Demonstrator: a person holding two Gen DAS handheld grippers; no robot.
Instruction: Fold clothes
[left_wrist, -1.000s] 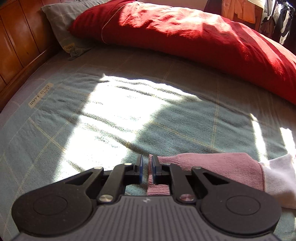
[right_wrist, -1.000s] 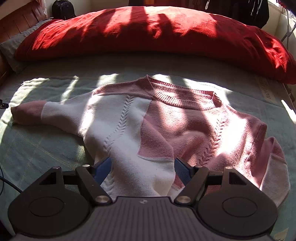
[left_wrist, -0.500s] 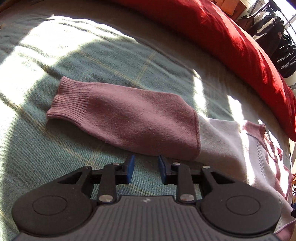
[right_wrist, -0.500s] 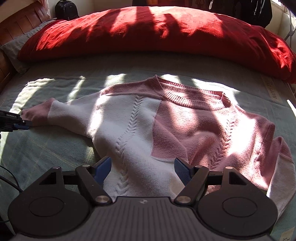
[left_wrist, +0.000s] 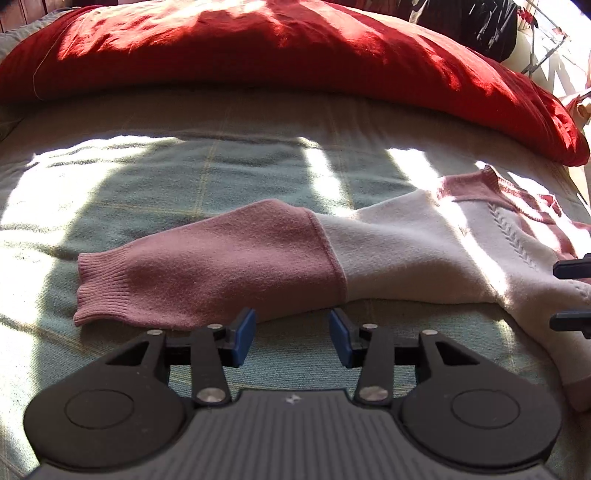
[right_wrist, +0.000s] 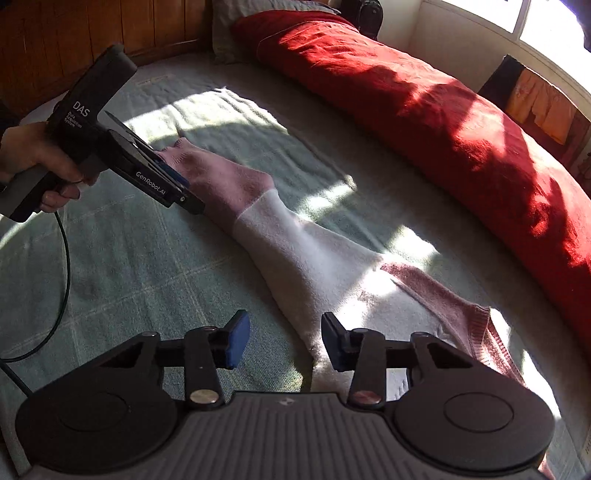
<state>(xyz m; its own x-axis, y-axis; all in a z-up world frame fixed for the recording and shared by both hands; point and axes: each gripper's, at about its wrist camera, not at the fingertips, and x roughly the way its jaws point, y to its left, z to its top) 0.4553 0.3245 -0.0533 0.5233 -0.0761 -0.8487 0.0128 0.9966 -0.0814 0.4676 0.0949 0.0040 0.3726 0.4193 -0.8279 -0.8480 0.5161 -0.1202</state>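
A pink and white knit sweater (right_wrist: 314, 258) lies flat on the green checked blanket (left_wrist: 258, 173). Its left sleeve (left_wrist: 207, 273) stretches out, pink with a ribbed cuff (left_wrist: 99, 284), then white toward the shoulder. My left gripper (left_wrist: 291, 334) is open at the sleeve's near edge, nothing between its pads. A hand (right_wrist: 33, 155) holds the left gripper (right_wrist: 181, 188) in the right wrist view. My right gripper (right_wrist: 284, 343) is open low by the underarm, the white fabric's edge reaching in between its fingers. The right gripper's fingertips (left_wrist: 570, 295) show at the right edge.
A long red duvet (left_wrist: 295, 55) lies along the far side of the bed. A grey pillow (right_wrist: 225, 29) and a wooden headboard (right_wrist: 92, 29) stand at the head. A black cable (right_wrist: 62, 266) trails from the left gripper. Clothes (right_wrist: 535, 99) hang by the window.
My left gripper let go of the cuff, opened and moved along the sleeve's near edge. My right gripper left the sweater's hem and swung left to the underarm.
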